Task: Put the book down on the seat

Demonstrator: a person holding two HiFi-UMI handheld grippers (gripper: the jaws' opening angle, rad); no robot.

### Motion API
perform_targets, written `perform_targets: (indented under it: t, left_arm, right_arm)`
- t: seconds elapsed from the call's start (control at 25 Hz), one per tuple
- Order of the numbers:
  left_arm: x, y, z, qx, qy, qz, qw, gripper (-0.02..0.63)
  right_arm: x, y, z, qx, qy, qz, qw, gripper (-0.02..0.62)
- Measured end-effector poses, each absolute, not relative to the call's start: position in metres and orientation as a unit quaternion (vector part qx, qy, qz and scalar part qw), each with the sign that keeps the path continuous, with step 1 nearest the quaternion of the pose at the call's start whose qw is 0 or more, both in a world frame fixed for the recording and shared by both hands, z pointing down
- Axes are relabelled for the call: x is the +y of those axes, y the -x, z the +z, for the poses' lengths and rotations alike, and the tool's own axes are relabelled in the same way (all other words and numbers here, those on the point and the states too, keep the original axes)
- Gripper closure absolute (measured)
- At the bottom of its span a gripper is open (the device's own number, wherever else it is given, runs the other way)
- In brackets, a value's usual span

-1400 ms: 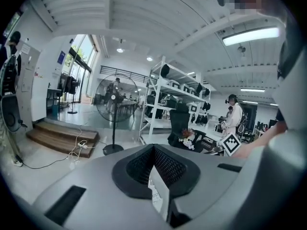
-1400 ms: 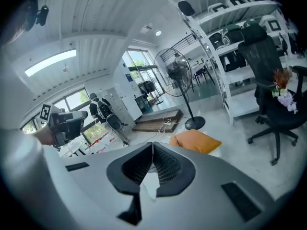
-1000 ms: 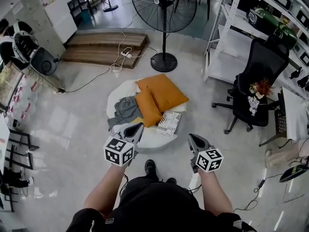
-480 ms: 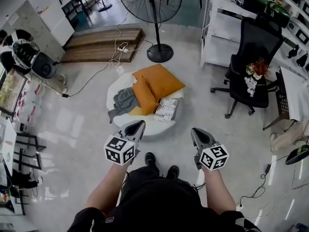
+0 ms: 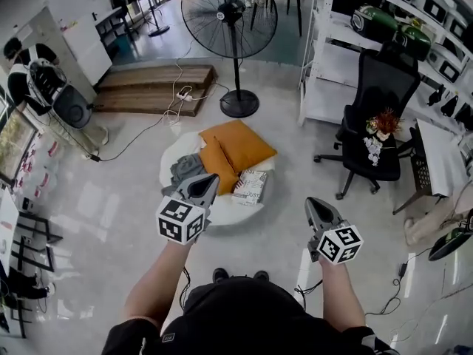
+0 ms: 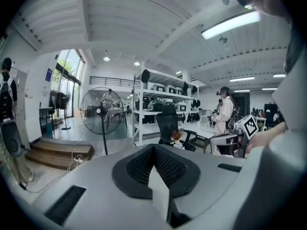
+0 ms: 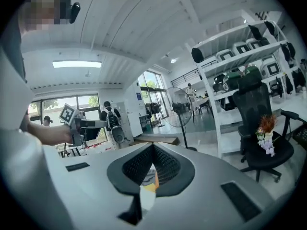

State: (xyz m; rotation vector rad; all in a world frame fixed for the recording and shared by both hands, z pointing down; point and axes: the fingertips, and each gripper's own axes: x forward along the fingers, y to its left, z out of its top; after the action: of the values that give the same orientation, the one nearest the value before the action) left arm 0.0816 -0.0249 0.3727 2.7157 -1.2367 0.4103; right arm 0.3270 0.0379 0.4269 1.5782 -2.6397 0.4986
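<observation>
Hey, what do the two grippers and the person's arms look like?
The left gripper and right gripper are grey tapered shells with dark textured jaw recesses, each carrying a white cube with black square markers. The person wears a black short-sleeved top.

Glossy pale floor [image 5: 96,198], tall pedestal fan [image 5: 229,21], black office chair [image 5: 384,87], white shelving [image 5: 332,56], low wooden platform [image 5: 151,87].

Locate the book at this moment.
In the head view, the book lies on the right part of the round white seat, right beside the orange cushions, near the picture's centre.
</observation>
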Motion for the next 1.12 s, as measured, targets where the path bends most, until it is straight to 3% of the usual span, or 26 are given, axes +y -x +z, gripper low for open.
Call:
perform_targets:
  t: [0.48,1.12]
  left_arm:
    - [-0.04,-0.003,0.321,-0.418,-0.896,0.146,0.024,0.603]
    - [-0.031,0.055,0.341,-0.466,-0.878,0.1,0.039,0.603]
  right_arm:
    - [0.019,-0.265,0.285,-0.879,-0.477,-0.002,-0.008,0.581]
    - [0.035,-0.195,0.33,-0.889,-0.456,0.05,0.003,0.581]
